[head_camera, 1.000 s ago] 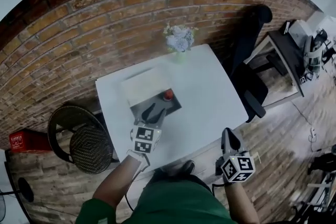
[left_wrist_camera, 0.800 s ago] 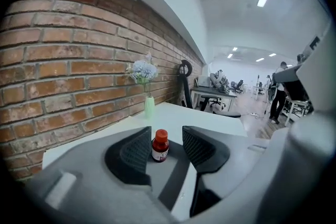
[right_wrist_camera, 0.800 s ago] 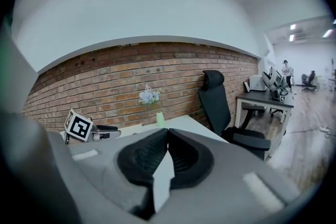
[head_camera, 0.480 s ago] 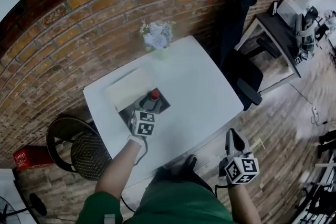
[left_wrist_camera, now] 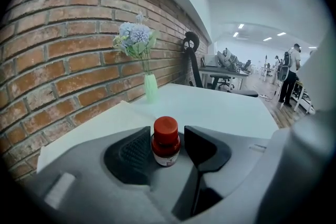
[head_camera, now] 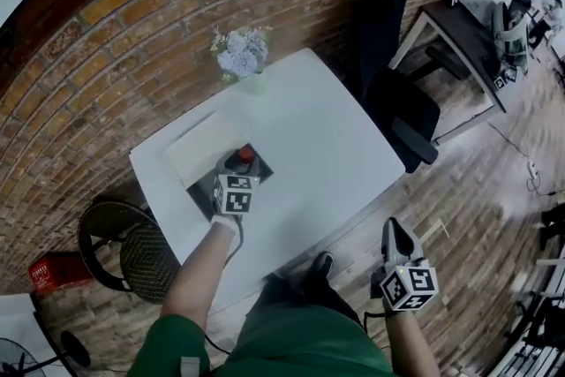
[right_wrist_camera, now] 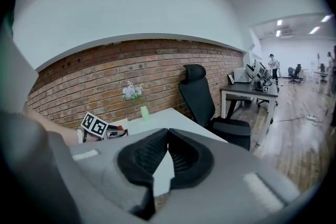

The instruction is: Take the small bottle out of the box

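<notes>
- Left gripper (head_camera: 237, 167): jaws apart, one on either side of the small bottle (left_wrist_camera: 166, 140).
- Small bottle: red cap, upright inside the box (head_camera: 199, 190) on the table (head_camera: 335, 146).
- Right gripper (right_wrist_camera: 168, 132): jaws together, empty, off the table.

The small bottle (left_wrist_camera: 166, 141), dark-bodied with a red cap and a pale label, is standing upright inside the dark open box (head_camera: 198, 190), at its upper right corner. The box is lying left of the head view's centre.
</notes>
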`<state>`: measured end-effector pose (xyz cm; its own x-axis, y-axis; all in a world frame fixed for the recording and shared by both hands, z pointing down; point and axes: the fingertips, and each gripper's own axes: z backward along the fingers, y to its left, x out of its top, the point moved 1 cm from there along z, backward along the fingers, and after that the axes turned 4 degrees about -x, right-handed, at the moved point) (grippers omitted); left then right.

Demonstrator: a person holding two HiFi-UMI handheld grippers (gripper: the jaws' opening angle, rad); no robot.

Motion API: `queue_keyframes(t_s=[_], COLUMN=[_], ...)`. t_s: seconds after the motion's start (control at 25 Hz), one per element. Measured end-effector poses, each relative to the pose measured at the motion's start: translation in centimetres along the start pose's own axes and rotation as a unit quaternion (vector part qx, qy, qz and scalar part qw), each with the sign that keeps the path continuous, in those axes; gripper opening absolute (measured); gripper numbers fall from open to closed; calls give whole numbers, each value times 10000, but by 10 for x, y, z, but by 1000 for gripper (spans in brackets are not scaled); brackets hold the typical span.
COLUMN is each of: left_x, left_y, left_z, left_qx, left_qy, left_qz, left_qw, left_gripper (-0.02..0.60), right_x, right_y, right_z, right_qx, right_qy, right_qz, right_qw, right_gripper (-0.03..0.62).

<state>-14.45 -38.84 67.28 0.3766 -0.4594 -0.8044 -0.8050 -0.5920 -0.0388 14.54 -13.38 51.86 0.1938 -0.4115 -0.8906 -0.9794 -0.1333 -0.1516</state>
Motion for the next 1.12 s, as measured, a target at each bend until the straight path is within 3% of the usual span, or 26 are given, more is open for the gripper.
queue_keyframes(t_s=[0.24,0.48,0.84,1.12], left_x=[4,4,20,39], left_y=[3,3,1,-14], left_z=[-3,3,37,77], left_qx=[187,134,139,-67], left_qy=[-93,-143,-406,-827], left_qz=[102,288,386,834], left_qw=[9997,9994,9983,9931], left_gripper=[166,152,150,150], right_x=[-5,-10,-12,-7], right_y=[-12,-19,-7,4], right_z=[2,2,-10,-21], right_qx=[-3,61,478,867], right_qy=[87,184,270,277], right_qz=[-62,-109,-18,69], right_qw=[9999,9998,9985,9958], right_gripper=[3,3,3,3])
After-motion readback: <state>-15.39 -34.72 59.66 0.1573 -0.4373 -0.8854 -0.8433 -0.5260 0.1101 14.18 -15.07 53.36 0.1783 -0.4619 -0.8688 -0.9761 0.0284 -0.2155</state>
